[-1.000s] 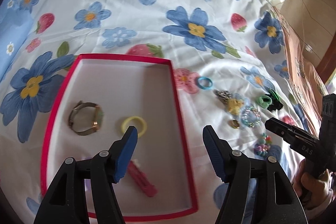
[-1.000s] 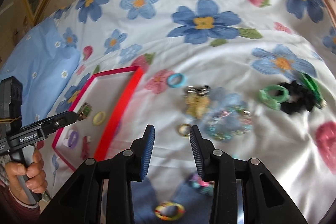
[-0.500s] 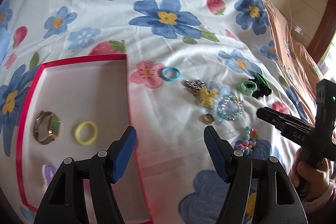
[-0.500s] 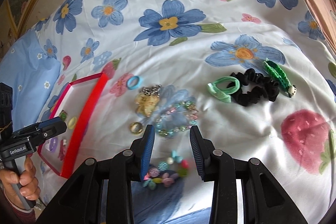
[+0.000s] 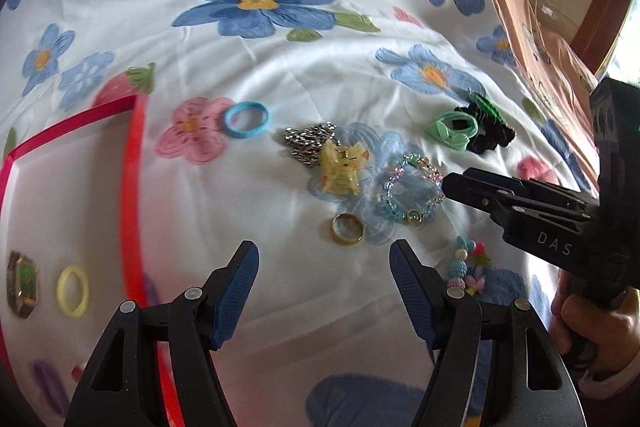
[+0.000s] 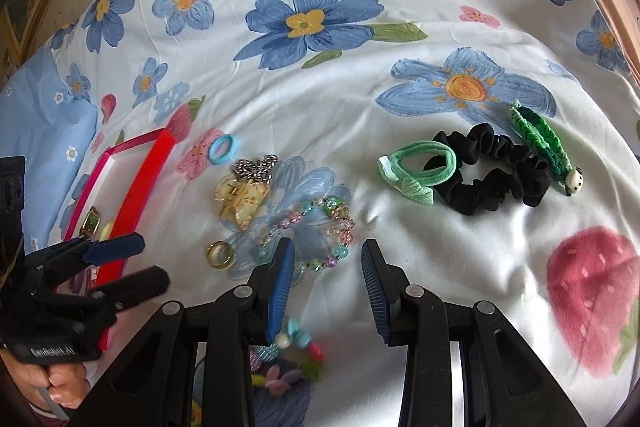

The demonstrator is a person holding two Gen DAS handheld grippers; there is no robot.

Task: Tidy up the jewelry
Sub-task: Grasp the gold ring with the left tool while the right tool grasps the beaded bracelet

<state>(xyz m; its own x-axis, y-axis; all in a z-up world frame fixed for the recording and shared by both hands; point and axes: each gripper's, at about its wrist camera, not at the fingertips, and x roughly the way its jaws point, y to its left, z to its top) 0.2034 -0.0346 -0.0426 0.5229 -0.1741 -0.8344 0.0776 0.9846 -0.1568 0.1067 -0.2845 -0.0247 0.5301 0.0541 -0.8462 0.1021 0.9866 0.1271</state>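
The left gripper [image 5: 324, 259] has swung away from the red tray [image 5: 132, 187] and out over the loose jewelry on the flowered sheet [image 5: 280, 67]; a second ago its fingers hung above the tray floor, and now the tray sits off to its left with only the watch [image 5: 22, 285] and the yellow ring [image 5: 73, 291] showing inside. Its jaws stand wide and hold nothing, much as they did a second ago. Just ahead of its fingertips lies the gold ring [image 5: 347, 229], with the yellow clip [image 5: 342, 169] and the silver chain [image 5: 308, 145] beyond it and the blue band [image 5: 246, 119] nearer the tray. The right gripper [image 6: 326, 267] has come forward and lower as well, and its jaws are narrow, about half open, and empty; the bead bracelet [image 6: 308, 235] lies just beyond and to the left of its fingertips, partly behind the left finger, and a second, coloured bead string [image 6: 292, 355] sits under that finger. The green tie [image 6: 416, 169], black scrunchie [image 6: 488, 167] and green braid [image 6: 540, 143] rest well to its right, untouched. Judged from this, the left gripper has finished at the tray and both are lining up new picks, the gold ring for the left and probably the bracelet for the right. Most pieces are still outside the tray, so the sorting looks well short of done.
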